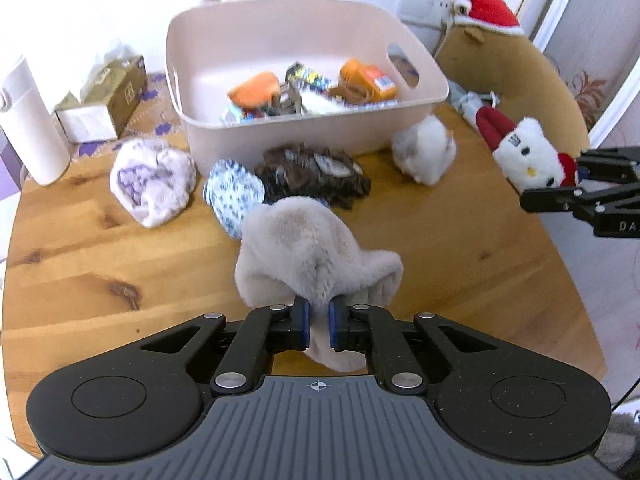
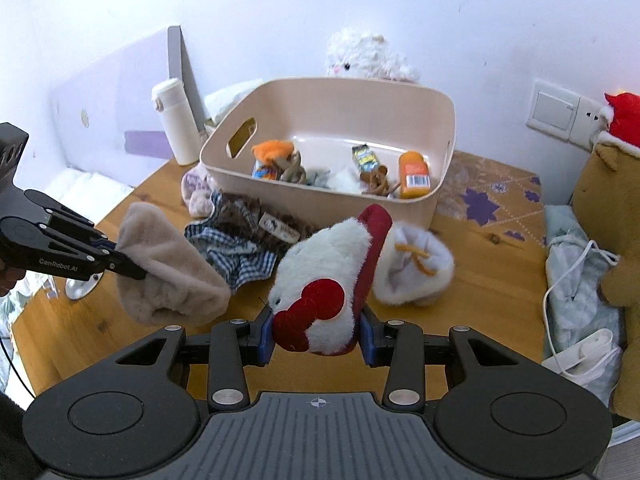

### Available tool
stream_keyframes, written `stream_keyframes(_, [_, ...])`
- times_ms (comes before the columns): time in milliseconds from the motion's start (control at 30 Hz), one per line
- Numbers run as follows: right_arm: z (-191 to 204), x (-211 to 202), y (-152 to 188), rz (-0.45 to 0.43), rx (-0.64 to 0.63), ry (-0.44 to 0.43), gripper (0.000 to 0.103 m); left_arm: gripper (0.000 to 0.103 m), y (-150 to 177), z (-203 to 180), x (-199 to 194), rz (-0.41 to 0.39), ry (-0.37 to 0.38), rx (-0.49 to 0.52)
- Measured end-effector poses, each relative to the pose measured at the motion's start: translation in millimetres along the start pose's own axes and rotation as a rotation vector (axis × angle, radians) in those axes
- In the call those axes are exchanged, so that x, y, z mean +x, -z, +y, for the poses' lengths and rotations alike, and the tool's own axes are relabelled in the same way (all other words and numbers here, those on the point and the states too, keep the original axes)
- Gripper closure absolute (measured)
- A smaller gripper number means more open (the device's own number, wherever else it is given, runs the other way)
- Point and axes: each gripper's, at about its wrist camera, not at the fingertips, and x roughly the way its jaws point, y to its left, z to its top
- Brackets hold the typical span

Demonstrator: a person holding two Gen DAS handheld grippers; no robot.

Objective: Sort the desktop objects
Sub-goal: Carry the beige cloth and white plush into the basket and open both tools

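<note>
My left gripper (image 1: 319,312) is shut on a beige fluffy cloth (image 1: 304,248), which hangs lifted above the wooden table (image 1: 80,260). The right wrist view shows that left gripper (image 2: 132,266) pinching the beige cloth (image 2: 168,268) at its edge. My right gripper (image 2: 316,330) is shut on a white cat plush (image 2: 328,264) with a red bow, held off the table. In the left wrist view the right gripper (image 1: 560,182) holds the cat plush (image 1: 524,152) at the right edge. Behind both stands a pink bin (image 1: 224,136) with several small items inside.
In front of the bin lie a dark brown fuzzy cloth (image 1: 312,172), a blue-patterned cloth (image 1: 232,192), a lilac fluffy item (image 1: 152,180) and a white fluffy pouch (image 2: 416,268). A white bottle (image 1: 28,120) and tissue box (image 1: 104,96) stand left; a brown plush (image 1: 512,64) right.
</note>
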Motion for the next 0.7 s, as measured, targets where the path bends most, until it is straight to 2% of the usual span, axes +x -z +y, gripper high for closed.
stream_keyframes(200, [1, -1, -8, -0.022, -0.003, 0.004, 0.065, 0.097, -11, -4, -11, -0.05, 0.0, 0.023])
stream_keyframes(700, [-7, -12, -35, -0.111, -0.004, 0.047, 0.065, 0.097, -39, 8, -46, -0.156, -0.006, 0.001])
